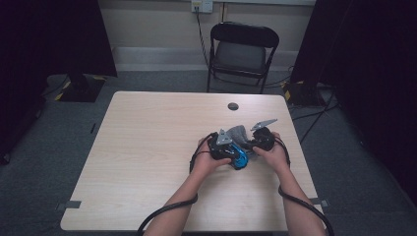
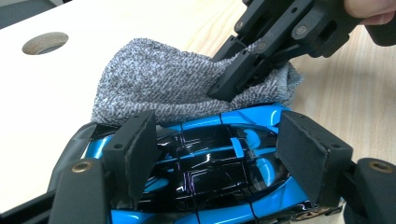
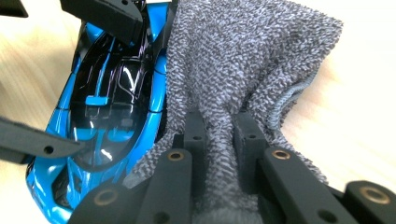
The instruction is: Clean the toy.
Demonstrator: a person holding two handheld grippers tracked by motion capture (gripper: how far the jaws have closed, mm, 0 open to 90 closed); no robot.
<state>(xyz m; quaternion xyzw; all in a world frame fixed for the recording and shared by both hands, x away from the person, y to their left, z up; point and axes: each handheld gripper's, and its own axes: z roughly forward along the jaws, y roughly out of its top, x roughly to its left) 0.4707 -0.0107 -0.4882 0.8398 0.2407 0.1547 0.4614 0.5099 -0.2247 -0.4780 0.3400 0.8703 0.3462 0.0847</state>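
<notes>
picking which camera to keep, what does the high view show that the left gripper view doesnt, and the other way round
High view alone: the whole table, the black folding chair behind it, both forearms, and the grey plates on top of the grippers.

Left gripper view alone: the left gripper with its pads against the sides of the blue toy car, its glossy black roof in detail, and the right gripper pinching a fold of the grey cloth.

Both: car, cloth, both grippers, and the round hole in the tabletop.

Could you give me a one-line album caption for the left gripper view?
Left gripper clamps a blue toy car while the right gripper presses a grey cloth against it.
</notes>
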